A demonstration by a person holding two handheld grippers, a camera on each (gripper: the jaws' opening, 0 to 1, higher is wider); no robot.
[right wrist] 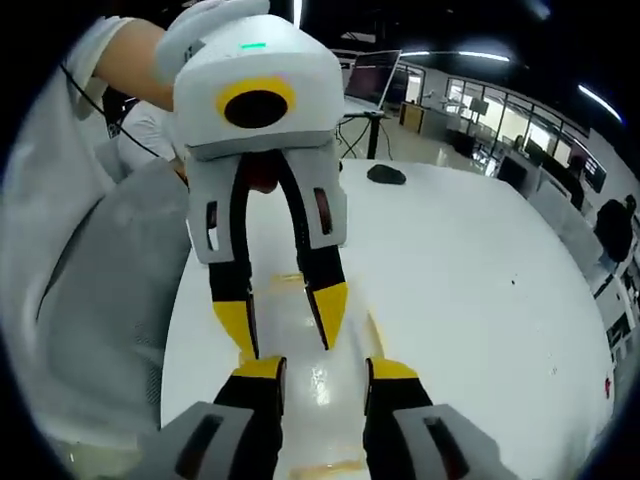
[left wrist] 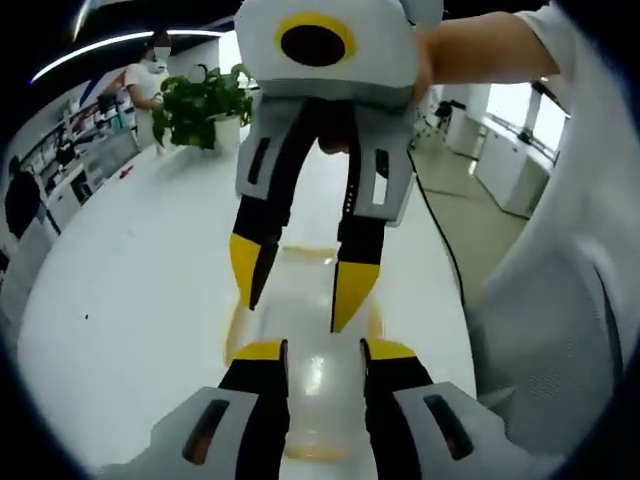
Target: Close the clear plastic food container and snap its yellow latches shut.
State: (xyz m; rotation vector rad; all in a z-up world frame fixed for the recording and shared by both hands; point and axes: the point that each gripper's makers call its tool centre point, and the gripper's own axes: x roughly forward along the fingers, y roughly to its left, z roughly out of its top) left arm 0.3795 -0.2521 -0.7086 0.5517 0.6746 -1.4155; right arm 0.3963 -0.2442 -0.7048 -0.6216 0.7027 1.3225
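My two grippers face each other across a clear plastic container [left wrist: 318, 380] on a white table [left wrist: 130, 300], each camera looking down its own jaws at the other tool. In the left gripper view, my left gripper [left wrist: 324, 352] stands with its jaws apart, the container's clear lid showing in the gap between the yellow tips; my right gripper [left wrist: 300, 285] comes down from the far side, its jaws likewise spread over the far end of the box. The right gripper view gives the mirror picture: my right gripper [right wrist: 325, 372] open over the near end of the container [right wrist: 315, 385], my left gripper [right wrist: 285, 315] reaching in opposite, jaws apart.

I judge the pairing deliberate: one tool at each end lets me press the lid down evenly and steady the box while the yellow latches [left wrist: 310, 255] are worked. Yellow strips show along the container's edges, but whether they are snapped shut or hanging loose is too blurred to tell, as is whether any fingertip is touching the plastic.

Behind, a potted plant [left wrist: 205, 105] stands at the table's far end with a person near it; a dark object [right wrist: 386, 175] lies well apart on the tabletop.
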